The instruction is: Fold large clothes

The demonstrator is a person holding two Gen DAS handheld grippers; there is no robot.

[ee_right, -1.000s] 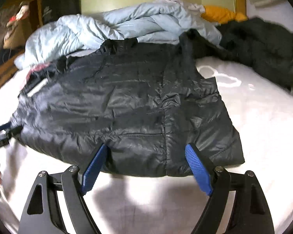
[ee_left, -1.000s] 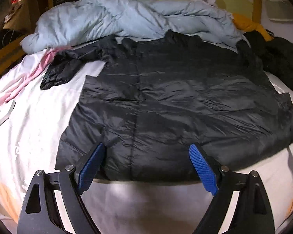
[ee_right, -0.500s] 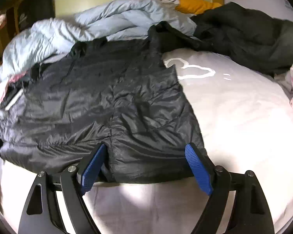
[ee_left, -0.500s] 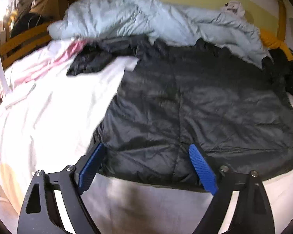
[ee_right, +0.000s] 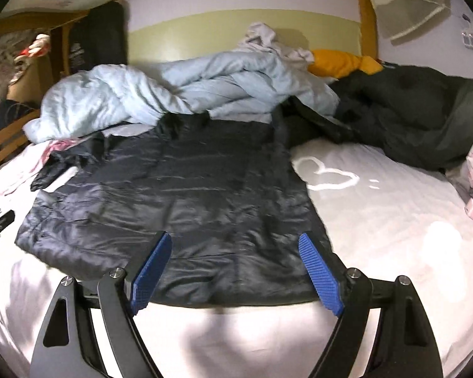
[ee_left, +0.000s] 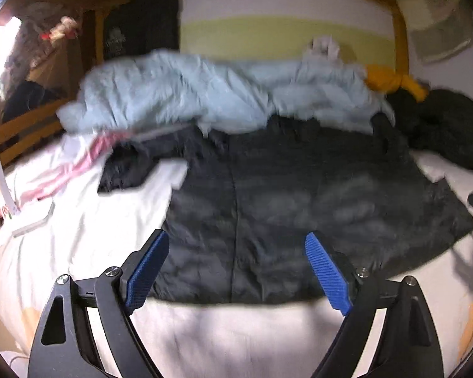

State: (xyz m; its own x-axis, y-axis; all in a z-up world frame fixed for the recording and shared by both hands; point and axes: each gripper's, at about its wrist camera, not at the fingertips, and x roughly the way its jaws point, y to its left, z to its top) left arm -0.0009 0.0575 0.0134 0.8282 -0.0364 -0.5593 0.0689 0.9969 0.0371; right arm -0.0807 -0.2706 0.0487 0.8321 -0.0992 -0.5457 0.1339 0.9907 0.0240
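At the far left of the bed a pink-and-white striped cloth (ee_left: 63, 173) lies crumpled on the white sheet (ee_right: 378, 220). Beside it the black puffer jacket (ee_right: 179, 195) is spread flat across the middle of the bed, hem toward the near edge, collar toward the headboard, so its length runs away from me; one sleeve (ee_left: 126, 170) trails off to the left. Behind its collar a pale blue duvet (ee_right: 173, 91) is heaped, with an orange cloth (ee_right: 343, 61) to its right and a dark green coat (ee_right: 425, 119) bundled at the far right. The left gripper (ee_left: 236, 267) hovers over the hem, jaws spread wide, holding nothing. The right gripper (ee_right: 235, 267) likewise gapes over the hem, empty.
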